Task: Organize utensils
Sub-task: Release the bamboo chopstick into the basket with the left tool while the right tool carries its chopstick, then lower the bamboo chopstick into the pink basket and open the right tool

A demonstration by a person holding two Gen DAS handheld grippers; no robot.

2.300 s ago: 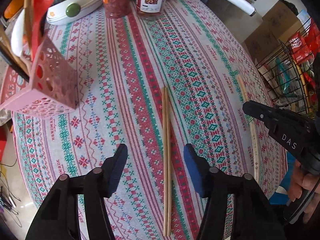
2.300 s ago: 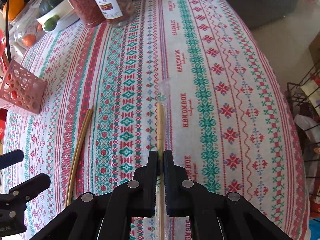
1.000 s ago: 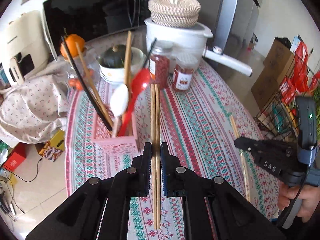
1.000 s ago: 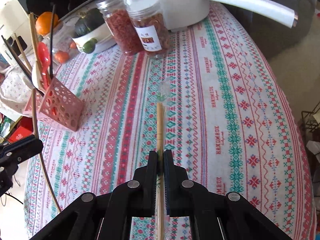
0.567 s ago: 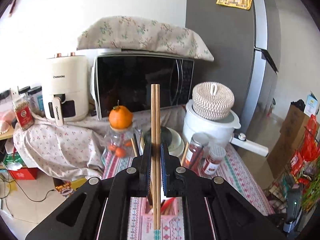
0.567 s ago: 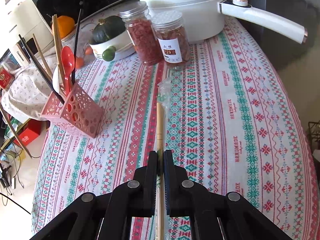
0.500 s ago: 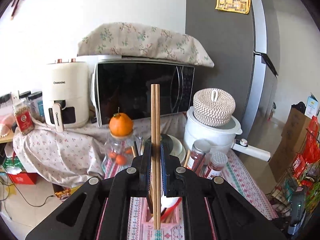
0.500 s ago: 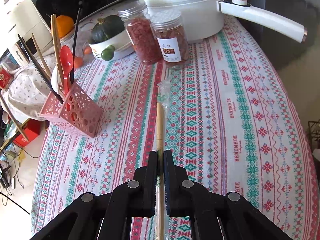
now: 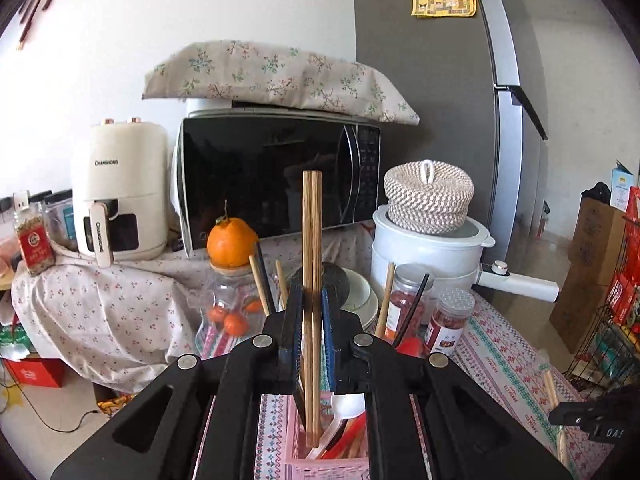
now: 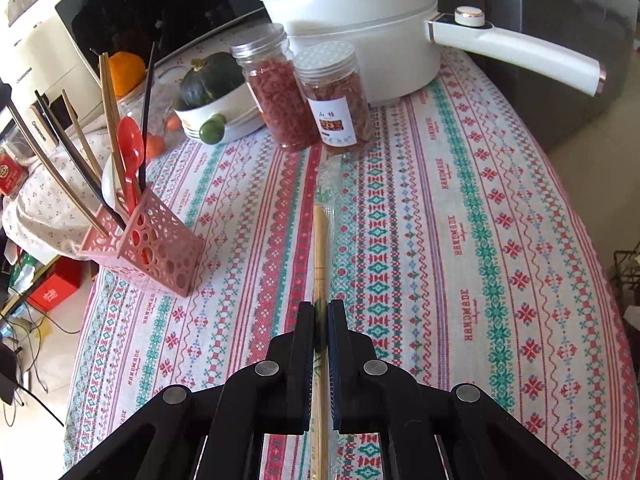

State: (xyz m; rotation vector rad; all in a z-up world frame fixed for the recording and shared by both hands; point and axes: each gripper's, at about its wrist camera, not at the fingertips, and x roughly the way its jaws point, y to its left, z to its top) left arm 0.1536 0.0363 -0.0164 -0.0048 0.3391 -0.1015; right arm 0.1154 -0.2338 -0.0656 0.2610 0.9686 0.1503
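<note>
My left gripper (image 9: 308,300) is shut on a pair of bare wooden chopsticks (image 9: 311,240) and holds them upright, their lower ends inside the pink perforated utensil holder (image 9: 328,462). The holder (image 10: 154,246) stands at the table's left edge with a red spoon (image 10: 130,146), a white spoon and several chopsticks in it. My right gripper (image 10: 320,308) is shut on a pair of chopsticks in a clear plastic sleeve (image 10: 322,240), held level above the patterned tablecloth (image 10: 460,220), to the right of the holder.
Two jars of red dried goods (image 10: 304,92) and a white electric pot (image 10: 360,20) with a long handle stand at the back. A bowl with a green squash (image 10: 208,96) sits behind the holder. A wire rack (image 9: 616,328) stands off the table's right side.
My left gripper took the bare chopsticks off the table, tipped them upright and lowered their ends into the pink holder. My right gripper lifted the wrapped chopsticks and drifted toward the back.
</note>
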